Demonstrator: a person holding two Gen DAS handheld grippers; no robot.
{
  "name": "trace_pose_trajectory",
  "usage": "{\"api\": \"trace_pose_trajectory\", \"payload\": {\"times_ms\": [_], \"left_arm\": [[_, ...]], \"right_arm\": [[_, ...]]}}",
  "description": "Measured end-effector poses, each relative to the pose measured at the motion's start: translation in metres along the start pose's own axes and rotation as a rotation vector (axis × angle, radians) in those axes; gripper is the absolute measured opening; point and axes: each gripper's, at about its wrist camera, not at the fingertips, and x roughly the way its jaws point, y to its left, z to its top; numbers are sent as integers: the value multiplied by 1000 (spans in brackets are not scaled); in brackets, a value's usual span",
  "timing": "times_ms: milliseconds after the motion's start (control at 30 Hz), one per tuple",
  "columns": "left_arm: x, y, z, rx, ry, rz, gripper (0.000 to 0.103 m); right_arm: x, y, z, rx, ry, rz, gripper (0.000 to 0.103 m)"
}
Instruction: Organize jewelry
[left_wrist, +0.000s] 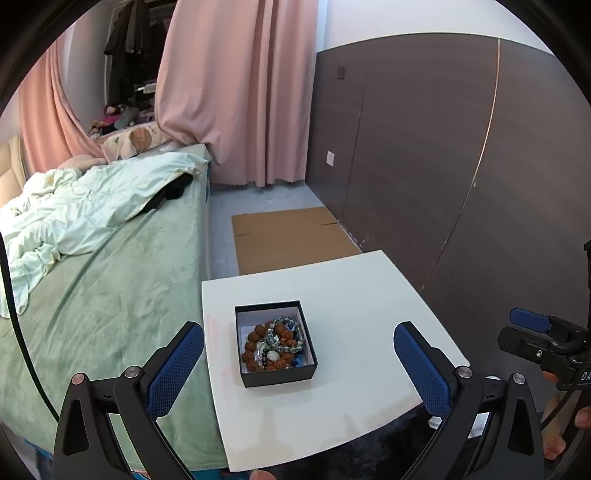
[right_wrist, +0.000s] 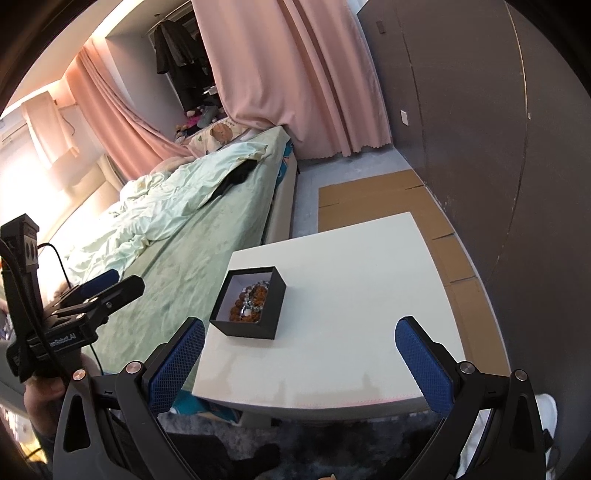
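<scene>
Bedroom clutter frames the work: a bed (left_wrist: 110, 288) with a green cover and a rumpled pale quilt runs along the left, pink curtains (left_wrist: 236, 92) hang behind it, and a dark panelled wall closes the right side. Against the bed stands a small white desk (left_wrist: 351, 295), bare except for a black box (left_wrist: 275, 343) that sits toward its left, bed-side half. Inside the box lies a tangle of beaded bracelets (left_wrist: 275, 341), brown ridged beads mixed with clear and dark ones; which strand lies on top cannot be told. The left claw (left_wrist: 298, 365) hangs above the near edge of the desk with its blue pads spread wide and nothing between them, and the box lies straight ahead, centred between the pads and close. The right claw (right_wrist: 300, 363) is also wide and empty, but from it the box (right_wrist: 248, 302) sits ahead and off to the left, farther away. Judging by this, the left claw is the nearer and better lined up, so a forward and downward reach should bring it to the beads. The box's long axis runs roughly along the left claw's line of approach, and its upright walls leave little room, so the pads would probably need to narrow before dipping in.
</scene>
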Motion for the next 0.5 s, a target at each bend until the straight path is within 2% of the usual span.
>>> {"api": "trace_pose_trajectory", "payload": {"times_ms": [500], "left_arm": [[-9, -4, 2, 16, -40, 20, 103]], "right_arm": [[-1, 0, 1, 7, -5, -3, 103]]}}
